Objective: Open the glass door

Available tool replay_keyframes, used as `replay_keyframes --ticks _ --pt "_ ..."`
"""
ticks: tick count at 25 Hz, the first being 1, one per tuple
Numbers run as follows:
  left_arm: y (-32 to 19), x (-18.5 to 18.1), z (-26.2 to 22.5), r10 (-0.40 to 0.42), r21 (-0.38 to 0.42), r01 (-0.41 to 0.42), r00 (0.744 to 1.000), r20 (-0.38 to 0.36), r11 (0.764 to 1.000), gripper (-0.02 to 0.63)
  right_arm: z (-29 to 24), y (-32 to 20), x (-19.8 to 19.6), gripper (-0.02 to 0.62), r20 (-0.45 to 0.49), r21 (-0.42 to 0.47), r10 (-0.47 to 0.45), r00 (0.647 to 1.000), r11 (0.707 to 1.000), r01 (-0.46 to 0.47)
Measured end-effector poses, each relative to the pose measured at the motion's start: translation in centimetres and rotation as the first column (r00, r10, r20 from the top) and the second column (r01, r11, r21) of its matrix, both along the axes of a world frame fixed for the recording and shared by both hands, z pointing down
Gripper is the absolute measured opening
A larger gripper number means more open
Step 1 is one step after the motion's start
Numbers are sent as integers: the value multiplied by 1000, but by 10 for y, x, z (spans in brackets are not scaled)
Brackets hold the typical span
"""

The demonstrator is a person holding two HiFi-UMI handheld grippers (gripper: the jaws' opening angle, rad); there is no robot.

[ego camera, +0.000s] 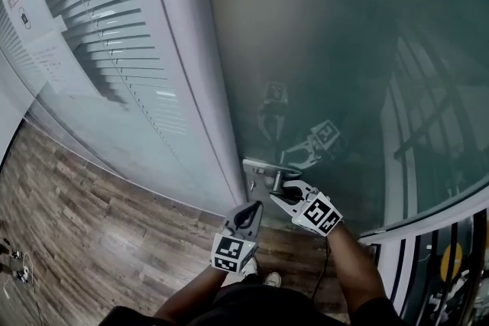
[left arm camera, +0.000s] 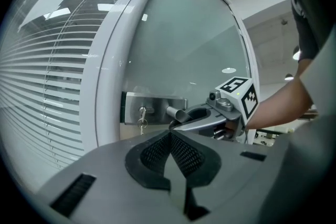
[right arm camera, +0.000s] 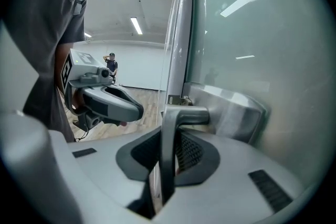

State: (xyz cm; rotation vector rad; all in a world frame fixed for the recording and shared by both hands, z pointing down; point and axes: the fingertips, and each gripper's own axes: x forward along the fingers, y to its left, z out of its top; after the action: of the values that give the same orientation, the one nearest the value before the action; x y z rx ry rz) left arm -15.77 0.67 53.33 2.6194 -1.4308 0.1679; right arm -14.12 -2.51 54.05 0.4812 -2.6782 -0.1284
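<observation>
The glass door (ego camera: pixel 321 50) carries a steel lock plate (ego camera: pixel 258 166) with a lever handle (ego camera: pixel 280 179). My right gripper (ego camera: pixel 286 195) is shut on that handle; in the right gripper view the lever (right arm camera: pixel 169 144) runs down between the jaws, pinched by the pads, with the plate (right arm camera: pixel 231 113) just beyond. My left gripper (ego camera: pixel 248 216) hangs a little below and left of the handle, shut on nothing. In the left gripper view its pads (left arm camera: pixel 170 136) meet, and beyond them are the handle's stub (left arm camera: pixel 177 113), the right gripper (left arm camera: pixel 202 118) and keys (left arm camera: pixel 141 122) hanging from the lock.
A white door frame (ego camera: pixel 195 88) stands just left of the glass, with a blind-covered glass panel (ego camera: pixel 99 19) beyond it. The floor is wood-look planks (ego camera: pixel 84 217). A black cable (ego camera: pixel 325 271) trails from the right gripper. The person's shoes (ego camera: pixel 263 279) are close to the door.
</observation>
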Motion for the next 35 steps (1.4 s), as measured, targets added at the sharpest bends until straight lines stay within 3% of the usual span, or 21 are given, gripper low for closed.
replay_keyframes --ticks 11,24,35 --pt "-12 10 3 38 -7 -38 999 -16 999 -2 7 -29 9 64 -42 -6 41 998 999 -41" --pt "-30 17 -2 130 10 -129 991 -13 992 -2 4 -74 15 64 -26 -21 87 996 996 -87" --pt "-91 35 13 103 -3 -103 995 -1 995 -2 10 -152 31 61 -33 -14 165 986 986 -165"
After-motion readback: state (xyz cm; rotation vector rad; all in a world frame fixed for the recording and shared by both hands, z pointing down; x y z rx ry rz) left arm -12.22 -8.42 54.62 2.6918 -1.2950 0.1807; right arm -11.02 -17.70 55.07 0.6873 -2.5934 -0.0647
